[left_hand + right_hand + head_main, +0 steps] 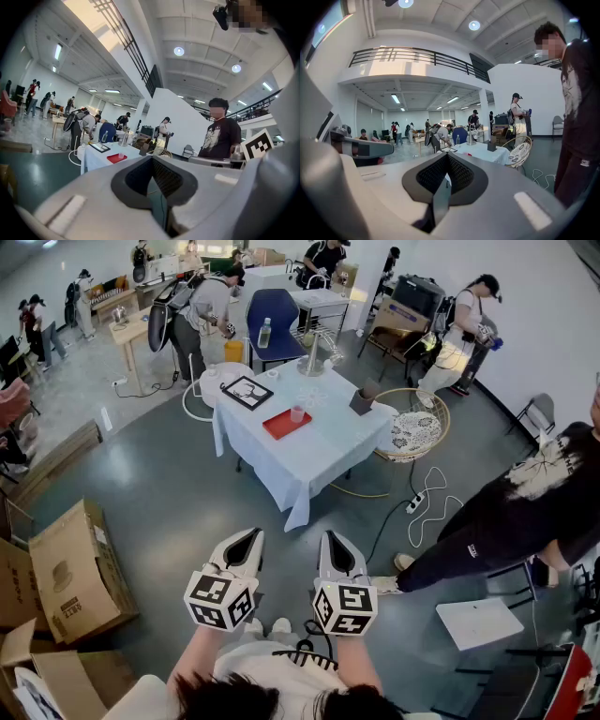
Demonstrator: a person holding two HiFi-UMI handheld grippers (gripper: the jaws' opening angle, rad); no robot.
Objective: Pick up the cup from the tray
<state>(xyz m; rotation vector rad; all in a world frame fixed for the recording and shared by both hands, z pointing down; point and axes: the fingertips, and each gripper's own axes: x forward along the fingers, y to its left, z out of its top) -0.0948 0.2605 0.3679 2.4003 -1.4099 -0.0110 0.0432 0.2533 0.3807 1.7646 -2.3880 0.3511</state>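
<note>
A small clear cup (297, 414) stands on a red tray (279, 426) on a table with a white cloth (314, 451), several steps ahead of me. The left gripper view also shows the tray (115, 158) with the cup (121, 154) on it, far off. Both grippers are held low by my body, far short of the table. My left gripper (253, 534) (152, 157) is shut and empty. My right gripper (332, 536) (447, 155) is likewise shut with nothing in it, and points toward the table (483, 153).
A black-framed picture (247, 392) and a dark box (361, 401) share the tablecloth. A person in black (525, 502) stands at right, near a cable and power strip (415, 503). A wicker chair (413, 428) sits beside the table. Cardboard boxes (70, 573) lie at left.
</note>
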